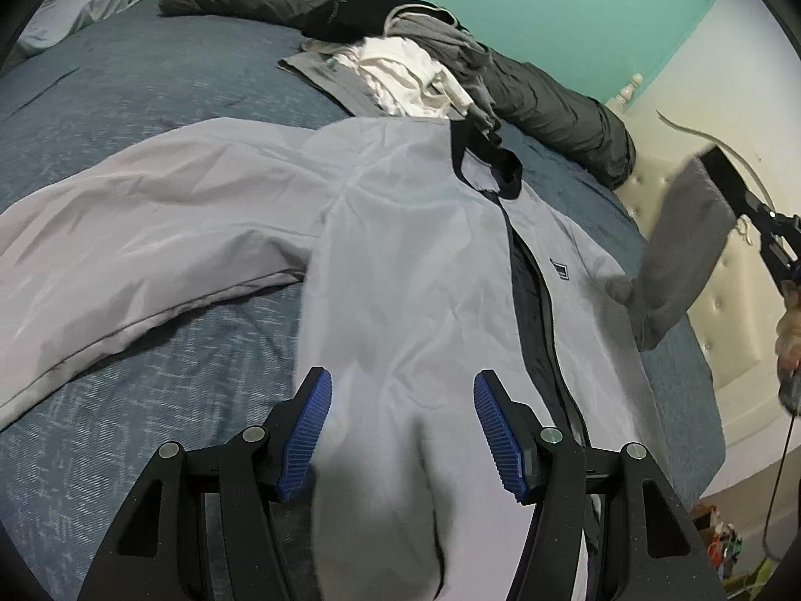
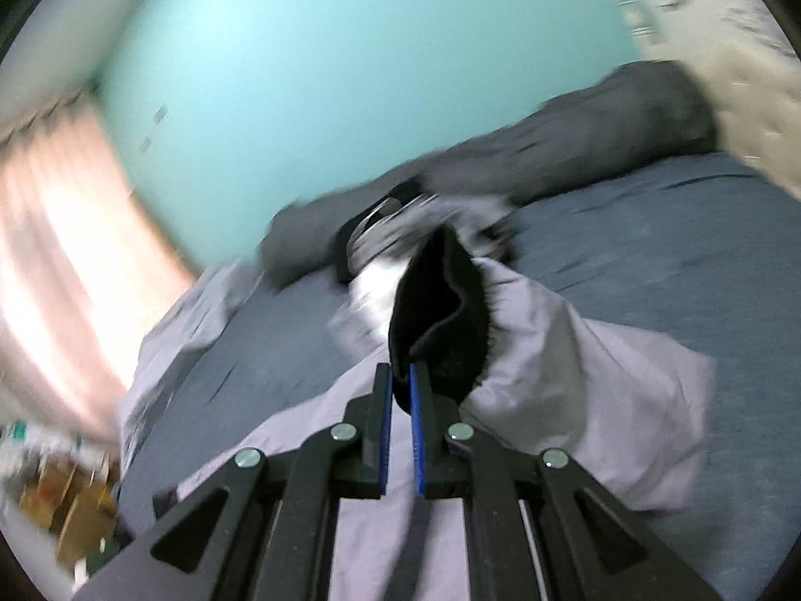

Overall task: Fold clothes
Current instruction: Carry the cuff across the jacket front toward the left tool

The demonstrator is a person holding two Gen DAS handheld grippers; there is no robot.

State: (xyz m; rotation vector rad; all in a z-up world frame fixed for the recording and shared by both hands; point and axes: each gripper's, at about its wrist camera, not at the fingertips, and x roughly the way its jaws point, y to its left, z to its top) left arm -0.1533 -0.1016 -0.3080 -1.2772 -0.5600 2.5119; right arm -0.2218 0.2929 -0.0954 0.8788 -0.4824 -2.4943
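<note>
Jacket point(image 1: 400, 260) lies front-up on the bed point(image 1: 150, 100), zip open, collar toward the far edge, one sleeve point(image 1: 150, 230) spread flat toward the left edge. Left gripper point(image 1: 403, 430) hangs over the hem end, fingers wide; fabric sits between the pads but they aren't pressing it. Right gripper point(image 2: 399, 390) is pinched nearly closed on the black cuff point(image 2: 440, 310) of the other sleeve, lifted clear of the bed; right view is motion-blurred. Clothes pile point(image 1: 400, 70) sits at the far edge, against a dark grey roll point(image 1: 550, 100) along the wall.
</note>
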